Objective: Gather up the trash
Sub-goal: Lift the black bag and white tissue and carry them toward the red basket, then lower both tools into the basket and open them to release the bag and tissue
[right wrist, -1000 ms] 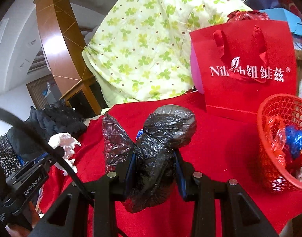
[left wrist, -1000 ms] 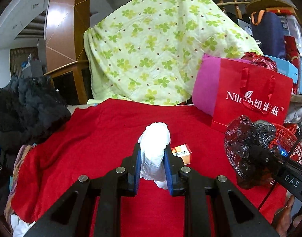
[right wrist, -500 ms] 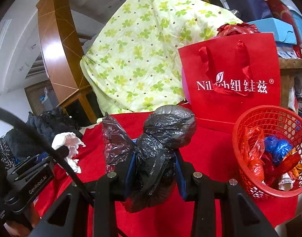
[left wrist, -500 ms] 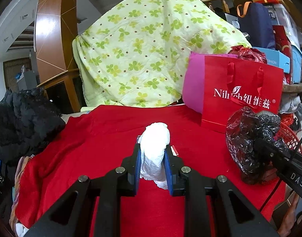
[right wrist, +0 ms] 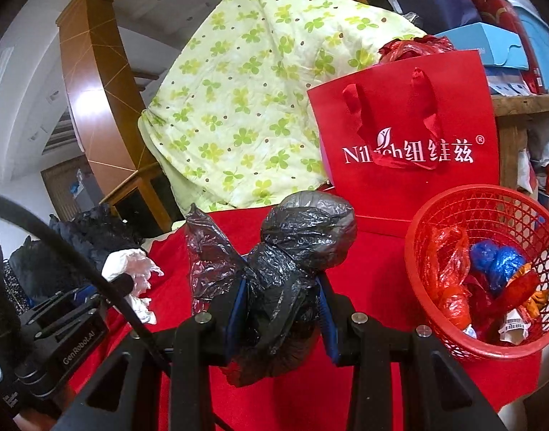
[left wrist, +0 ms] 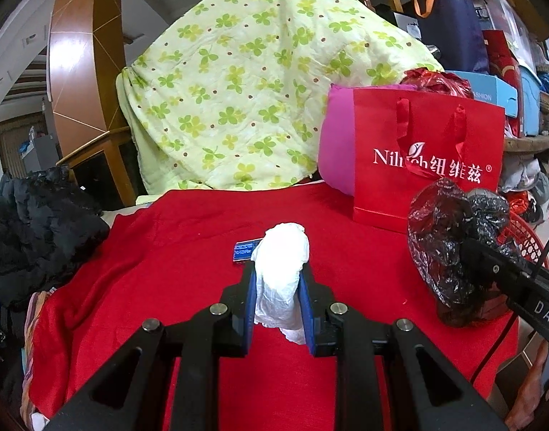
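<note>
We've got the left hand-held gripper [left wrist: 280,289] clamped on a crumpled white tissue wad [left wrist: 283,251] above the red-covered table [left wrist: 166,269], and the right hand-held gripper [right wrist: 281,300] pinching a knotted black plastic bag [right wrist: 303,237]. Just right of that black bag sits the red mesh basket [right wrist: 454,208], wrappers inside. Behind the basket, a red gift bag [right wrist: 411,165] stands upright.
</note>
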A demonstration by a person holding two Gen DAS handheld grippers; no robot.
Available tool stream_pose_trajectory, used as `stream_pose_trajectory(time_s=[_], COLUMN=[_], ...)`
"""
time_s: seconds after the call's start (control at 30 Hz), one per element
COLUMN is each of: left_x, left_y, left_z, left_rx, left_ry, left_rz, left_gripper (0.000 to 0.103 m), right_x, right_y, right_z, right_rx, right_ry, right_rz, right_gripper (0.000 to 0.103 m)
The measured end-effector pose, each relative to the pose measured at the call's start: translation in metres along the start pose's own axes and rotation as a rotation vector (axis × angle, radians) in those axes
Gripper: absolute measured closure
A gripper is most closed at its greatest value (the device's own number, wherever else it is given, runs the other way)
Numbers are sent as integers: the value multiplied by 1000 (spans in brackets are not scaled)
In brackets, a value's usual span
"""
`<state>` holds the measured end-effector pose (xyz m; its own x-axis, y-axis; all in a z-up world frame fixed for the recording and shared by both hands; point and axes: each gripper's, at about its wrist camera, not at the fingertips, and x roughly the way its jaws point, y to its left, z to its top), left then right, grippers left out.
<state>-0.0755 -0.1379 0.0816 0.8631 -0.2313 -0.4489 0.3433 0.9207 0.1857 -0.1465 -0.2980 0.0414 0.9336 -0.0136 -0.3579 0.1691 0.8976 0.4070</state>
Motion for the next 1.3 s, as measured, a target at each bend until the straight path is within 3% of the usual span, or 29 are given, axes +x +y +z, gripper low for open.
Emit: stream_pose_trajectory(time_s=[0.73, 1.3], left_x=[4, 8], left_y=[-35, -74], left_z=[4, 11], left_rx=[60, 103], left_ry=[14, 29], left_rz=[-64, -142], left_gripper=[79, 79], right_x=[-19, -50], right_y=[-26, -74], right_z=[3, 18], right_rx=[44, 117], right_ry=[-36, -112], right_rz=[-34, -103], right_gripper=[64, 63])
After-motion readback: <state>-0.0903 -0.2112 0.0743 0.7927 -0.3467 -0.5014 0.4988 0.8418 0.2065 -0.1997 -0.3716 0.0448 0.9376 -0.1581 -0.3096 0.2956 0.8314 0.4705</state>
